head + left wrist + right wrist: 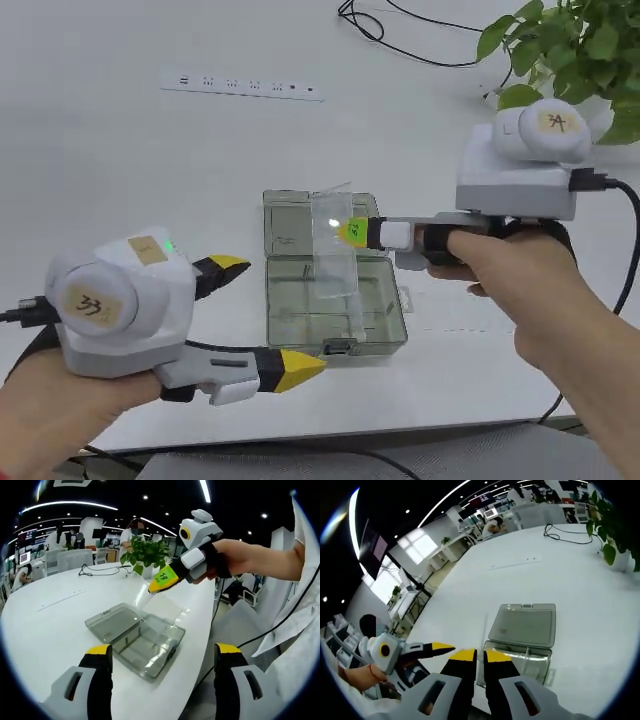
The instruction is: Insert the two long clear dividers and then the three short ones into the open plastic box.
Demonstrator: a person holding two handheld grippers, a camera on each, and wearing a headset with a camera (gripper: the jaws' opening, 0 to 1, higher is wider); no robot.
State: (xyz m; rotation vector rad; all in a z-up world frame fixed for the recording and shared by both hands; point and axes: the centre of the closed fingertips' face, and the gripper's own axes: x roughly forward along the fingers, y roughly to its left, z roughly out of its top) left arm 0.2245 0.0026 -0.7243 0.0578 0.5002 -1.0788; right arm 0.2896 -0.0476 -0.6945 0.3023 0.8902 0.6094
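Note:
The open clear plastic box (385, 315) lies in mid-table with its lid (290, 225) folded back. My right gripper (352, 233) hangs over it, shut on a long clear divider (333, 255) that slants down towards the base. In the right gripper view the jaws (479, 655) pinch the divider's thin edge (484, 627) above the box (520, 652). My left gripper (262, 316) stands open at the box's near left and holds nothing. The left gripper view has the box (145, 640) ahead of its spread jaws (162, 649), with the right gripper (162, 580) and the divider (150, 602) above.
A white power strip (245, 85) lies at the back of the white table. A potted plant (570, 45) and black cables (400, 25) are at the back right. The table's front edge (330, 430) runs just below the left gripper.

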